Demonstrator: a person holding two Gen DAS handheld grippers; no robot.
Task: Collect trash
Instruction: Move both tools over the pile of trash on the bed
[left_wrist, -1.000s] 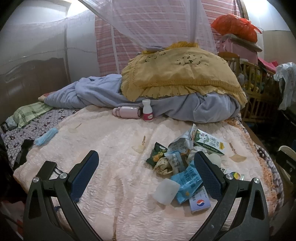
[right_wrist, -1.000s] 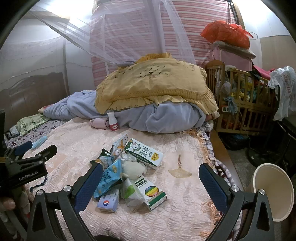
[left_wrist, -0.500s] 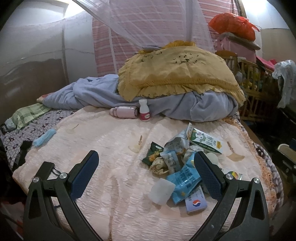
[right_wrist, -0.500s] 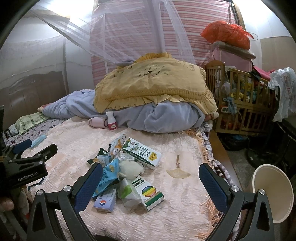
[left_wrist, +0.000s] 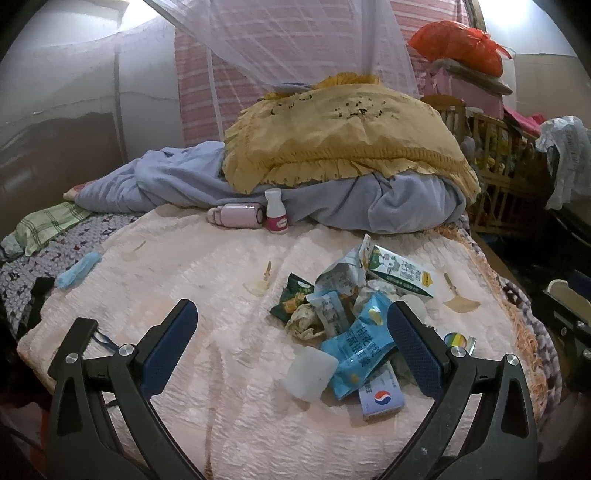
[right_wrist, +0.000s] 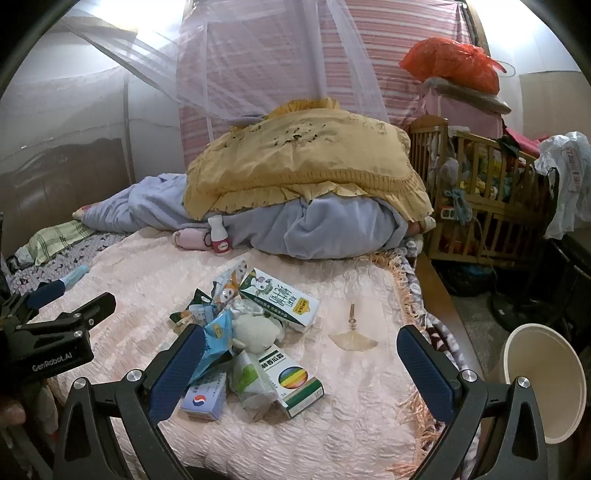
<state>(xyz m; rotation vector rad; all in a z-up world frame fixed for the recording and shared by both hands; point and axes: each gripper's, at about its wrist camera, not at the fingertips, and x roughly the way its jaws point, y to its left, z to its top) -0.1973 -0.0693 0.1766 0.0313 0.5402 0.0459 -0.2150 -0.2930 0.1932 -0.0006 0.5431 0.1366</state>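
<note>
Both grippers have eased nearer the bed (left_wrist: 221, 369), so the trash pile (left_wrist: 354, 314) sits lower and closer in each view. The left gripper (left_wrist: 291, 343) and right gripper (right_wrist: 301, 360) hover with jaws wide, holding nothing. The trash lies heaped on the pink quilt: a milk carton (right_wrist: 279, 299), blue wrapper (left_wrist: 364, 349), boxes. A bin (right_wrist: 543, 380) stands beside the bed.

1. Left gripper (left_wrist: 291, 338): black angular frame, two fingers (left_wrist: 168, 345) faced with dark blue textured pads, round silver screws at the joints.
2. Right gripper (right_wrist: 301, 367): identical black frame, blue pads, silver screws.
3. Side of the left unit, seen in the right wrist view: black housing printed "GenRobot.AI" in white.
</note>
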